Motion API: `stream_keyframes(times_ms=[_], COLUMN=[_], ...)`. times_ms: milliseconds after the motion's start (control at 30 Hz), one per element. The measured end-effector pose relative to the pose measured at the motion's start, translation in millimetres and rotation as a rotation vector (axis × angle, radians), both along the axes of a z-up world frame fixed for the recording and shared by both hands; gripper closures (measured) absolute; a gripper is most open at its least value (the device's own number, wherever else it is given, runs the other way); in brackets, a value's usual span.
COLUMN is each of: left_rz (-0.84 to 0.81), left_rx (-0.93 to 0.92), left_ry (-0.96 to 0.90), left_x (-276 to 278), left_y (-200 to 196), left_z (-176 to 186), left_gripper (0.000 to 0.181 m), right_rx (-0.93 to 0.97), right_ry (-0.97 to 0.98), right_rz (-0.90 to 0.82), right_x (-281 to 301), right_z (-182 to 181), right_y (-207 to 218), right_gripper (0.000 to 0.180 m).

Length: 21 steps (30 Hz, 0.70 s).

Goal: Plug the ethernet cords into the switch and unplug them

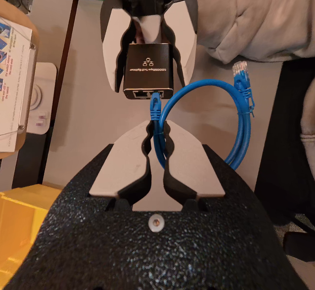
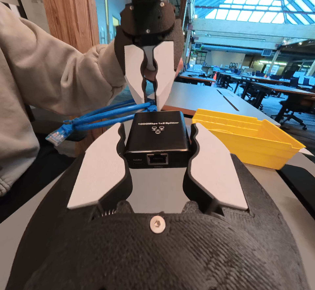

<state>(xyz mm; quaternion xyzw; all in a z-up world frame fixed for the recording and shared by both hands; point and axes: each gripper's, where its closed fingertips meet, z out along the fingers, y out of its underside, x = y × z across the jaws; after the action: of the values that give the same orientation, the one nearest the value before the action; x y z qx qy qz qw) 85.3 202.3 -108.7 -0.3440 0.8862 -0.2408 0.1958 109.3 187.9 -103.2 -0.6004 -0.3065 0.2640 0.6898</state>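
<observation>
Cable first: a bright blue ethernet cord (image 1: pixel 202 86), bundled into a loop with small ties, is pinched between the fingers of the left gripper (image 1: pixel 157 126) just behind its blue strain-relief boot. The boot's plug (image 1: pixel 155 102) sits in the right-hand of two ports on the near face of a small black metal box-shaped switch (image 1: pixel 148 67), straight ahead of the left gripper's fingertips. The cord's free plug (image 1: pixel 240 70), clear with a blue boot, hangs out to that gripper's right, touching nothing.

The right gripper (image 2: pixel 156 138) faces the left one from the opposite side, its white-faced fingers clamped on the switch's two side walls. The switch's single port (image 2: pixel 157 159) looks back toward the right wrist camera.

Right of the right gripper stands a yellow plastic bin (image 2: pixel 255 145) on a pale tabletop (image 2: pixel 196 97). A grey sleeve (image 2: pixel 59 70) reaches to the left gripper.
</observation>
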Motion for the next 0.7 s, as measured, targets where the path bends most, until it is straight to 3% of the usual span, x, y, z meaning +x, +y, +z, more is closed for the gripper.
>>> stream_keyframes(times_ms=[67,233,400,567,700], left_rz=[-0.025,-0.041,-0.021,0.006,0.049], left_rx=[-0.069,-0.218,-0.3,-0.339,-0.441], left_ry=[-0.014,-0.129,-0.281,-0.305,-0.362], left_x=[-2.7,-1.3,3.0,0.9,5.2], left_y=[-6.1,-14.5,-15.0,-5.9,1.5], left_z=[5.2,4.4,11.0,8.6,28.2], left_gripper=[0.17,0.167,0.169,0.164,0.166], right_rx=[0.062,0.107,0.121,0.125,0.136], right_ry=[0.079,0.071,0.105,0.118,0.11], right_rz=[0.046,0.041,0.021,0.028,0.052], right_x=[-1.1,-0.1,9.1,9.8,3.7], right_z=[15.1,28.3,30.7,31.3,35.8], right_y=[-6.7,-14.7,-16.0,-16.4,-19.9], right_gripper=[0.104,0.105,0.104,0.105,0.104])
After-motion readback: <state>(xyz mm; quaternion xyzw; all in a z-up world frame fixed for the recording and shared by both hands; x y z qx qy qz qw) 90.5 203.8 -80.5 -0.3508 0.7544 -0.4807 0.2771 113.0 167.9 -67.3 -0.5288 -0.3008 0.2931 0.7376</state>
